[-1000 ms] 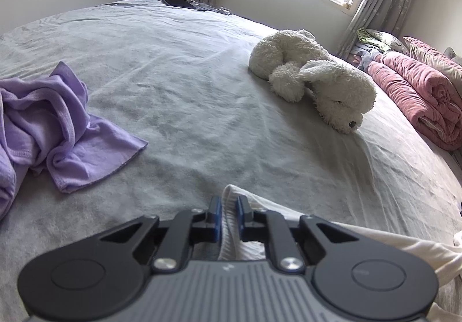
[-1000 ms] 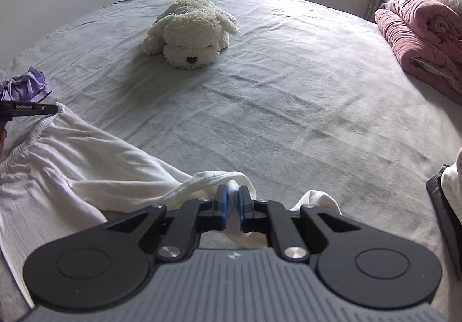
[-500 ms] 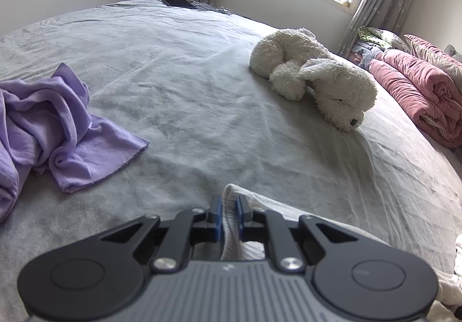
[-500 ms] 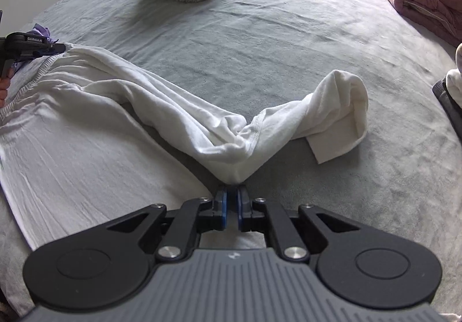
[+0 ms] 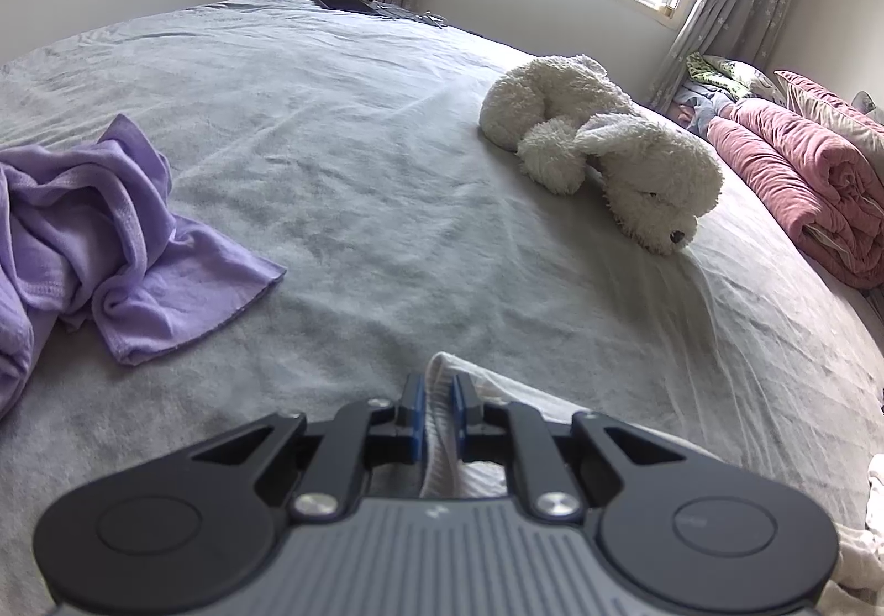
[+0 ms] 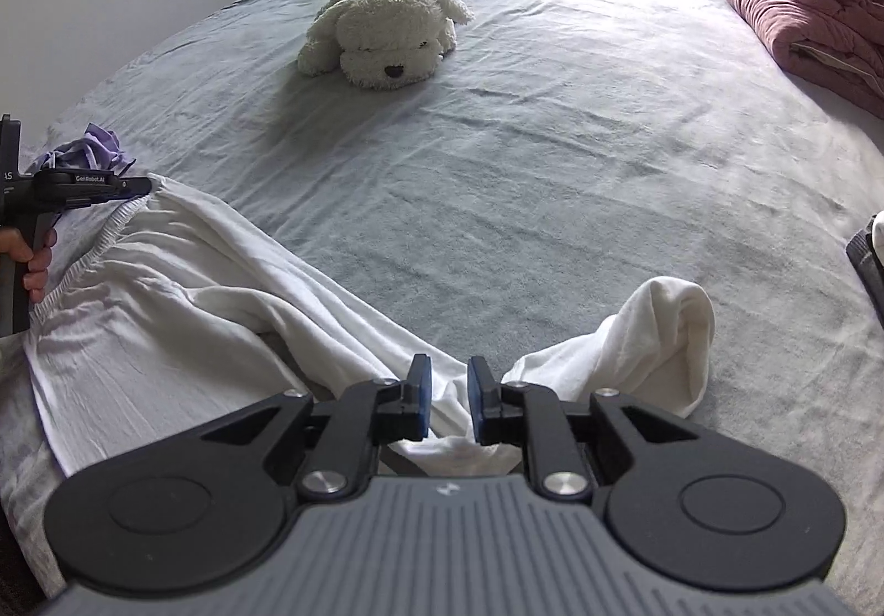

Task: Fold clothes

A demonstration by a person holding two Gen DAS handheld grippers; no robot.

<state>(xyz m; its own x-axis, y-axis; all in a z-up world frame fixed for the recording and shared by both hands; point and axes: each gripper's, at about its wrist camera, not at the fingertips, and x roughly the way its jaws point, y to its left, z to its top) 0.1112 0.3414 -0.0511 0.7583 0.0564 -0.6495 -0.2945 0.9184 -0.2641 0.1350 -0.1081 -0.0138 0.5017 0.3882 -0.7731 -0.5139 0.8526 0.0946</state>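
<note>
White trousers [image 6: 193,284] lie spread on the grey bed [image 6: 552,146], with one leg folded back into a bent loop [image 6: 652,340]. My left gripper [image 5: 437,395] is shut on the elastic waistband [image 5: 442,445]; in the right wrist view it shows at the far left [image 6: 132,185], held by a person's hand [image 6: 33,262]. My right gripper [image 6: 447,384] hovers low over the crotch fold. Its jaws are opening, with white cloth lying in the gap and the pads off it.
A white plush dog [image 5: 602,163] lies mid-bed. A crumpled purple garment [image 5: 99,229] sits left of the left gripper. A rolled pink quilt [image 5: 801,185] lines the right side. A dark tablet [image 5: 342,0] rests at the far edge.
The right gripper sank towards the bed and its jaws parted, letting go of the trouser fold it was pinching. The left gripper kept still, shut on the waistband.
</note>
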